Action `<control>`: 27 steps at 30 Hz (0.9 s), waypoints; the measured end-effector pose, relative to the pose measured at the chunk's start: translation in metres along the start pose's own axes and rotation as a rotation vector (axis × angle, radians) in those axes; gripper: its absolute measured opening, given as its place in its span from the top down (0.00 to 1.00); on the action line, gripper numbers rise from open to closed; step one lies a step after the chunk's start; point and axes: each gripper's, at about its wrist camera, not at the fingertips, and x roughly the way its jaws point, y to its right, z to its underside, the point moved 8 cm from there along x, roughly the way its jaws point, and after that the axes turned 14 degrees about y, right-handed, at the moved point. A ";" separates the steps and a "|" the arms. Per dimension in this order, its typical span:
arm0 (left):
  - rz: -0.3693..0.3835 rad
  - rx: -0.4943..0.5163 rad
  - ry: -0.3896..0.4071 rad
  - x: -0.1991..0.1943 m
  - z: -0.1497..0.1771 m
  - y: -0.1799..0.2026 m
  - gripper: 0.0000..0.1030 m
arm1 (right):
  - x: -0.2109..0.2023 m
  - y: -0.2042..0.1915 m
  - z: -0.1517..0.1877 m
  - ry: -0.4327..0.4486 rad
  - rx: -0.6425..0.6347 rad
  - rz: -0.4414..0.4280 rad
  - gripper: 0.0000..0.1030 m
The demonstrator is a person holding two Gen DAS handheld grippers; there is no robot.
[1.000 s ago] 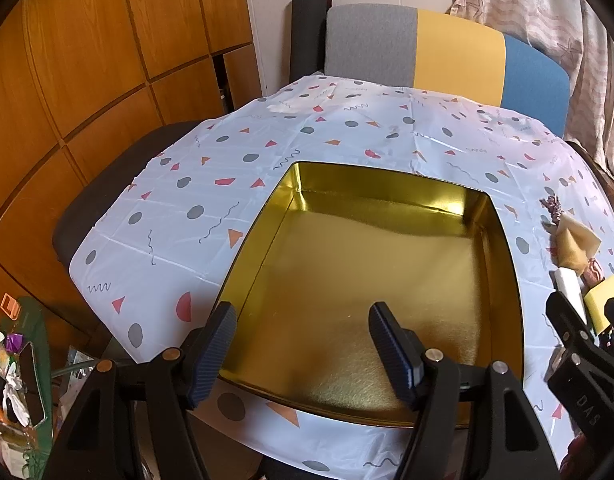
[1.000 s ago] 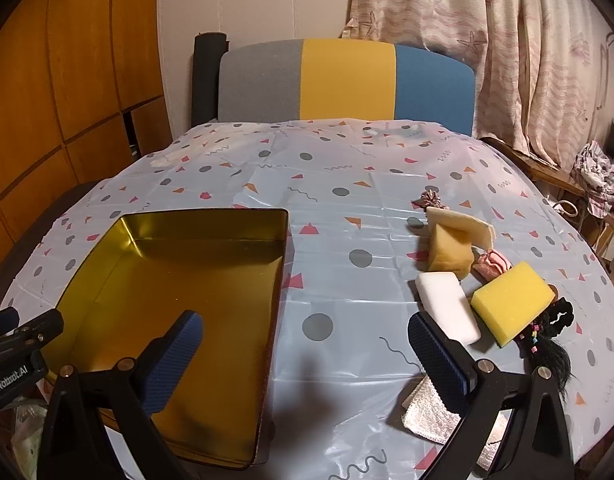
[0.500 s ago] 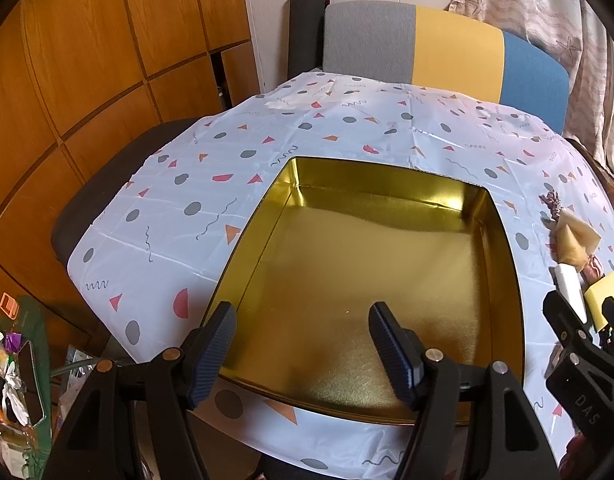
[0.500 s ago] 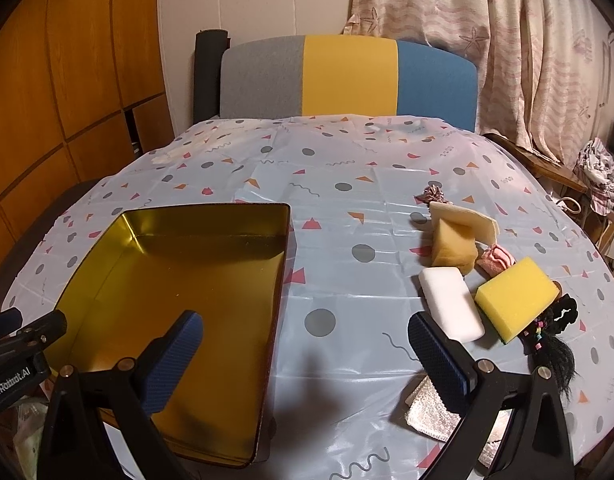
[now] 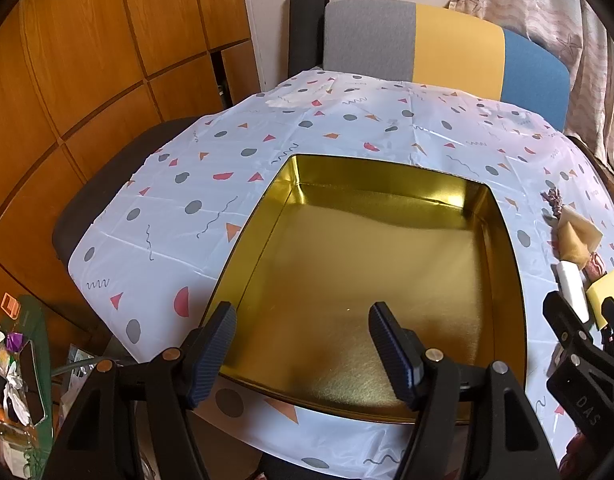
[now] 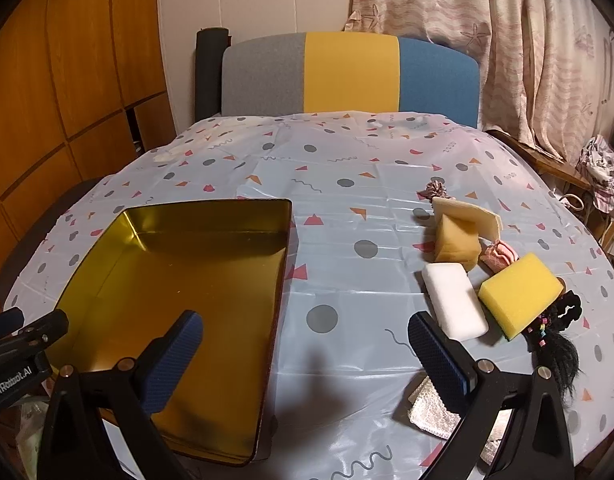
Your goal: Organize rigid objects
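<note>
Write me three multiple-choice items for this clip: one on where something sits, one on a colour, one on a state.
1. Where does the white block lie relative to the gold tray?
A. inside it
B. on the tablecloth, to its right
C. under it

2. What colour is the sponge beside the white block?
A. yellow
B. green
C. red

3. How is the right gripper?
A. shut on the sponge
B. shut on the tray rim
C. open, holding nothing

Answers: 1 B, the block rests on the tablecloth apart from the tray; 2 A, its top face is bright yellow; 3 C, its fingers stand wide apart over bare cloth.
</note>
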 end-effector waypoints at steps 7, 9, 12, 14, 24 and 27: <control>-0.001 0.001 -0.002 0.000 0.001 0.000 0.32 | 0.000 0.001 0.001 -0.001 0.002 0.002 0.00; 0.001 0.000 -0.004 0.000 0.001 0.000 0.32 | 0.000 0.001 0.001 0.000 0.002 0.002 0.00; 0.000 0.001 -0.007 0.000 0.002 0.001 0.32 | -0.001 0.002 0.001 0.003 0.004 0.003 0.00; 0.001 0.003 -0.009 0.001 0.002 0.001 0.32 | -0.001 0.002 0.001 0.003 0.005 0.001 0.00; -0.013 0.020 0.005 0.000 0.001 0.002 0.32 | -0.005 0.005 0.000 0.018 0.003 0.002 0.00; 0.005 0.039 0.007 -0.001 0.002 0.011 0.32 | -0.012 0.011 -0.004 0.052 0.007 0.002 0.00</control>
